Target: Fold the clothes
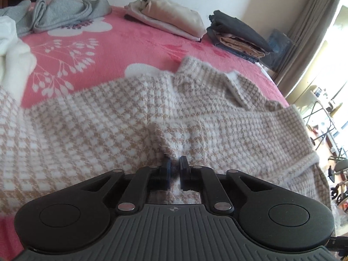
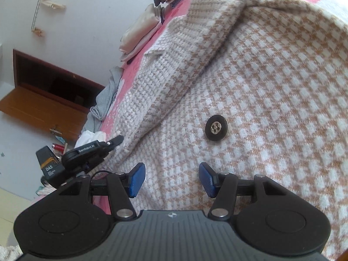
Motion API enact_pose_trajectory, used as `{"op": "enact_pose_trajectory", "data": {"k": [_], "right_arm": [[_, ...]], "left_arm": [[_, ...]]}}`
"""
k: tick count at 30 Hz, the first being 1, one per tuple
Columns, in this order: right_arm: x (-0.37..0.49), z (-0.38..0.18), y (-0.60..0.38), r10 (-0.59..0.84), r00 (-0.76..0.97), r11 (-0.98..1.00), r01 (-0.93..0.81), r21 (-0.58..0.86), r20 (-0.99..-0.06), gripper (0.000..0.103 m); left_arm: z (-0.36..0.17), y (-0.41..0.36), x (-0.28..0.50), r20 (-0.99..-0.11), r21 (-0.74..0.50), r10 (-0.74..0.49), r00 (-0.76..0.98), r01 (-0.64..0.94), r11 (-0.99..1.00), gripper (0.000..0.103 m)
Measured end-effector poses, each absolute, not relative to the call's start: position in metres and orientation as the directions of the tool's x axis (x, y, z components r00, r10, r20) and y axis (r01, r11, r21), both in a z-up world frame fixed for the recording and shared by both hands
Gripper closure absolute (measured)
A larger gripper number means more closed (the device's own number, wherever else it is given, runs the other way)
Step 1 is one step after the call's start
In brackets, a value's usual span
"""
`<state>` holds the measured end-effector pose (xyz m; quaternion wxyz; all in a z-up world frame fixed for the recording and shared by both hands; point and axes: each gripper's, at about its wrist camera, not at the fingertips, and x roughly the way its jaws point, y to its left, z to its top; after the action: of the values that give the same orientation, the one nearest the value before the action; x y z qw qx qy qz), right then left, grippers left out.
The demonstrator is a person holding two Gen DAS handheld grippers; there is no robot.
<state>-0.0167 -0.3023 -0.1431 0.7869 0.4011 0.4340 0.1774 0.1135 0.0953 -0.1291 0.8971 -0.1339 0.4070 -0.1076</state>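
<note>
A beige and white houndstooth knit cardigan (image 1: 130, 117) lies spread across the pink floral bed (image 1: 121, 41). My left gripper (image 1: 175, 163) is shut on a pinched fold of the cardigan near its front edge. In the right wrist view the cardigan (image 2: 271, 100) fills the frame, with a round metal snap button (image 2: 216, 127) on it. My right gripper (image 2: 171, 175) is open just above the knit, below the snap, holding nothing. The left gripper (image 2: 116, 140) shows at the left of that view.
Folded piles sit at the far side of the bed: grey garments (image 1: 65, 13), a cream pile (image 1: 167, 15) and a dark pile (image 1: 239, 34). White clothes (image 1: 13, 50) lie at the left. Curtains and a window (image 1: 322, 34) are at the right. A wooden door (image 2: 43, 95) is beyond the bed.
</note>
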Motion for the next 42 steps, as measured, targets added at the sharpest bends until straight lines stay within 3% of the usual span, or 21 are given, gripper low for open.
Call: {"op": "enact_pose_trajectory", "data": {"k": [1, 5, 8, 12, 17, 21, 28, 31, 33, 35, 40, 42], "right_arm": [[-0.017, -0.142, -0.302, 0.623, 0.561, 0.624, 0.064, 0.779, -0.545, 0.045], [-0.017, -0.127, -0.304, 0.556, 0.606, 0.703, 0.022, 0.711, -0.569, 0.045], [-0.012, -0.100, -0.309, 0.414, 0.703, 0.831, -0.034, 0.555, -0.578, 0.045], [0.009, -0.078, -0.316, 0.113, 0.795, 0.983, -0.003, 0.181, -0.596, 0.045], [0.063, -0.110, -0.317, -0.123, 0.749, 0.972, -0.042, -0.232, -0.651, 0.046], [0.082, -0.131, -0.327, -0.113, 0.733, 0.978, -0.037, -0.206, -0.670, 0.053], [0.066, -0.120, -0.334, -0.024, 0.768, 0.983, -0.100, -0.157, -0.640, 0.053], [0.061, -0.100, -0.347, 0.051, 0.787, 0.995, -0.093, -0.036, -0.615, 0.055], [0.068, -0.087, -0.350, 0.097, 0.797, 0.994, -0.102, 0.025, -0.596, 0.065], [0.084, -0.085, -0.342, 0.109, 0.798, 0.991, -0.135, 0.000, -0.593, 0.067], [0.094, -0.134, -0.341, 0.099, 0.713, 0.986, -0.164, -0.028, -0.694, 0.075], [0.080, -0.143, -0.344, 0.088, 0.713, 0.986, -0.163, -0.042, -0.696, 0.076]], "left_arm": [[-0.125, 0.096, 0.111, -0.695, -0.311, -0.279, 0.662, 0.073, 0.948, 0.082], [-0.104, 0.097, 0.100, -0.635, -0.271, -0.241, 0.734, 0.081, 0.959, 0.079], [-0.096, 0.085, 0.099, -0.606, -0.262, -0.287, 0.742, 0.154, 0.953, 0.072], [-0.106, 0.056, 0.108, -0.636, -0.215, -0.319, 0.703, 0.235, 0.948, 0.072], [-0.124, 0.032, 0.117, -0.660, -0.180, -0.317, 0.681, 0.266, 0.947, 0.072], [-0.132, 0.023, 0.116, -0.674, -0.126, -0.295, 0.678, 0.288, 0.949, 0.072], [-0.144, 0.014, 0.110, -0.681, -0.027, -0.254, 0.687, 0.323, 0.946, 0.071], [-0.147, 0.009, 0.108, -0.679, 0.013, -0.234, 0.696, 0.331, 0.944, 0.071], [-0.148, 0.007, 0.108, -0.679, 0.026, -0.223, 0.699, 0.326, 0.945, 0.070], [-0.147, 0.005, 0.108, -0.685, 0.030, -0.208, 0.699, 0.312, 0.950, 0.070], [-0.144, 0.005, 0.112, -0.699, 0.007, -0.198, 0.687, 0.284, 0.959, 0.066], [-0.144, 0.006, 0.112, -0.700, 0.003, -0.199, 0.686, 0.282, 0.960, 0.065]]}}
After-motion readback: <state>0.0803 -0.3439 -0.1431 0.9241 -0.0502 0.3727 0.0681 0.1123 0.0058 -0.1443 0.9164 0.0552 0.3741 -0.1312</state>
